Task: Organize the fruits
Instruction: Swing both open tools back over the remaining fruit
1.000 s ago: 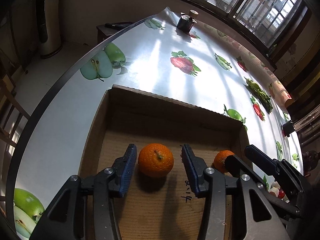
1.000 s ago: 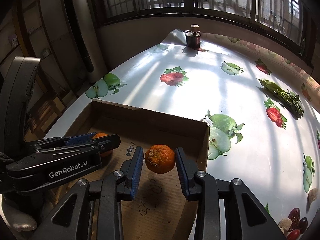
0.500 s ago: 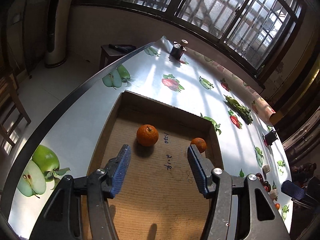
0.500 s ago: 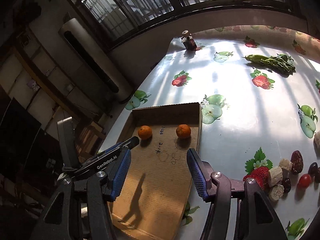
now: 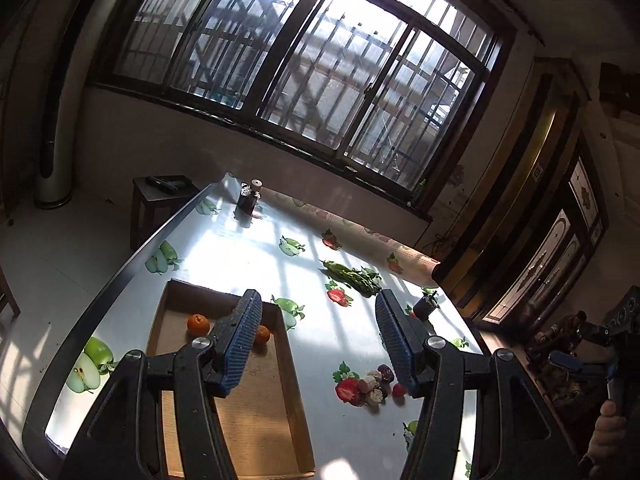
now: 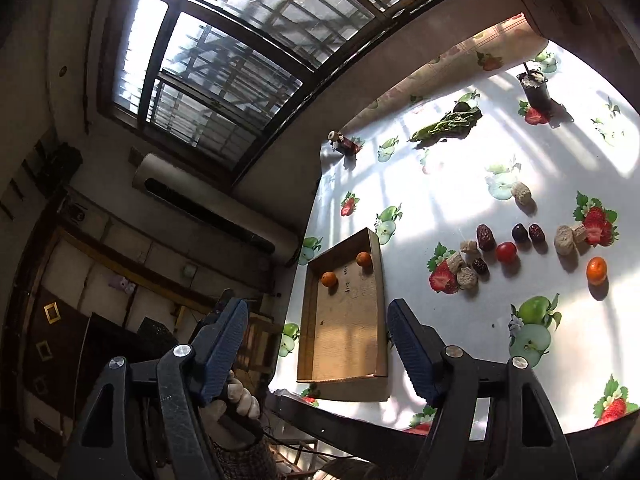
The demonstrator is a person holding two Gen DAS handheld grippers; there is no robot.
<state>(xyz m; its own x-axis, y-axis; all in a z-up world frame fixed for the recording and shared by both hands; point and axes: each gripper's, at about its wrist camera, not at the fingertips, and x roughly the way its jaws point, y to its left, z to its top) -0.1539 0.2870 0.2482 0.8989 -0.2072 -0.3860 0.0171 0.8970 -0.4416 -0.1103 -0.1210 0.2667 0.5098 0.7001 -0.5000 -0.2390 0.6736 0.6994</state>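
Note:
A shallow cardboard tray lies on the fruit-print table and holds two oranges at its far end, one on the left and one on the right. A third orange sits loose on the table at the right. My left gripper is open, empty and high above the tray. My right gripper is open, empty and high above the table.
A cluster of dates, a cherry tomato and pale chunks lies right of the tray. Leafy greens, a small dark pot and a dark bottle stand farther back. The table edge runs on the left.
Both grippers let go of their oranges in the tray, then rose and pulled back far from it. The right gripper view has swung right over the table.

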